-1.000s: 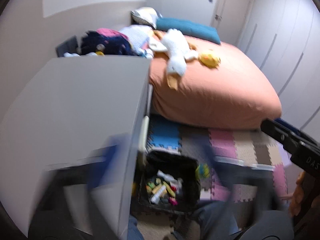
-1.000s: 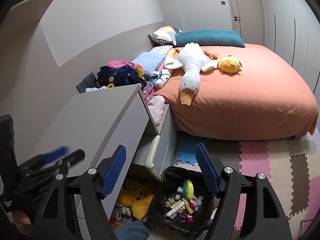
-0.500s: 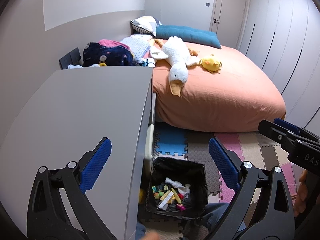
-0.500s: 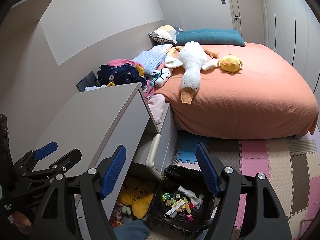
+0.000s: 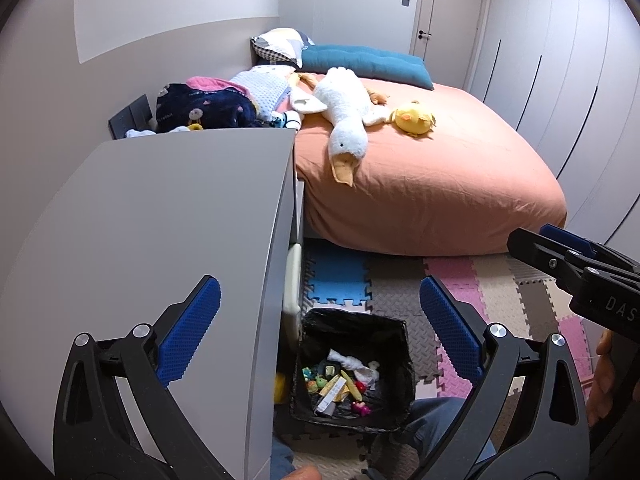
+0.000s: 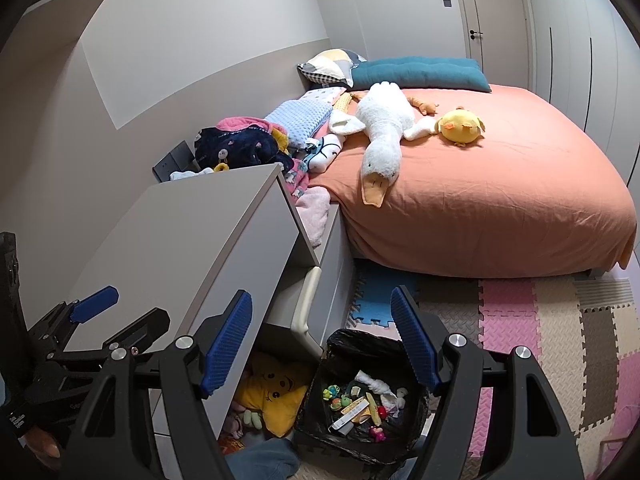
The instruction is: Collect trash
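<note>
A black-lined trash bin [image 5: 394, 338] [image 6: 416, 424] stands on the floor mat beside a grey dresser [image 5: 160, 216] [image 6: 208, 248]. Inside lie crumpled white tissue [image 5: 354, 364] [image 6: 372, 382], wrappers and several small colourful bits. My left gripper [image 5: 320, 328] hangs open above the bin and the dresser's edge, nothing between its blue pads [image 5: 192, 328]. My right gripper [image 6: 320, 344] is also open and empty over the bin. Each gripper shows at the other view's edge: the right one [image 5: 576, 264], the left one [image 6: 100, 316].
An orange bed [image 6: 480, 184] with a white goose plush [image 6: 380, 136], a yellow chick plush and pillows fills the back. Clothes are piled behind the dresser. A yellow plush [image 6: 272, 396] lies in an open lower drawer. Foam puzzle mats [image 6: 540, 320] cover the floor. The person's jeans show at the bottom.
The left wrist view has gone from blurred to sharp and steady. A white tissue now lies on top of the trash in the bin. The right gripper has not moved.
</note>
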Demonstrator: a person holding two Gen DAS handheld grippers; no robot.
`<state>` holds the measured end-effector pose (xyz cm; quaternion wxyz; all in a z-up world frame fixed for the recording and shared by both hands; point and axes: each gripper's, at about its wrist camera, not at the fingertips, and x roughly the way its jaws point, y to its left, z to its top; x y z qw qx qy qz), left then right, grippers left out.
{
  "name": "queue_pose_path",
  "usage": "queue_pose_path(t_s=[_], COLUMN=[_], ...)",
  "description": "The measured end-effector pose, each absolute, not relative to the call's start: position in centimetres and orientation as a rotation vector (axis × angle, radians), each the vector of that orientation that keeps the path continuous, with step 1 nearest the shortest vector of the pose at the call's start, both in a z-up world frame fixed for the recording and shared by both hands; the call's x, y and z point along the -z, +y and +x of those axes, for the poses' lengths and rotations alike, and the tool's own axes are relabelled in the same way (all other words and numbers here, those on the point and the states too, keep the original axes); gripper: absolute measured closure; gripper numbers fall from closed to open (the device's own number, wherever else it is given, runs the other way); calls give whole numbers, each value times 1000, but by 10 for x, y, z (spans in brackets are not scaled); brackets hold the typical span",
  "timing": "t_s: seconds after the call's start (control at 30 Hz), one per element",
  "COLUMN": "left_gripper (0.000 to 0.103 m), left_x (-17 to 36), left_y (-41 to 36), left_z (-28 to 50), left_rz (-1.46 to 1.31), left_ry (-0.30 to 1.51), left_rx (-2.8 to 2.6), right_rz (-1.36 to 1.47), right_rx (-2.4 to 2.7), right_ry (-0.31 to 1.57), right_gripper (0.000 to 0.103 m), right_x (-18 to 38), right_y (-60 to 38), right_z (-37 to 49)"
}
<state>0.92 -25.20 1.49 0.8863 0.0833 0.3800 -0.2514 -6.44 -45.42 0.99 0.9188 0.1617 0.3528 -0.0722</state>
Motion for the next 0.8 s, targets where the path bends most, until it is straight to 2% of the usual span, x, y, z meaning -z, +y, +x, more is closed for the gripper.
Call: queue_pose_path(t_s=[0.8], left_gripper=[6], left_x=[-19], left_y=[-251], left_z=[3], left_rz=[169], left_ry=[758], left_rx=[520], right_rz=[333], right_rx=[150], right_ry=[726], right_gripper=[30], right_x=[-11], right_y=[-454], right_z=[-64])
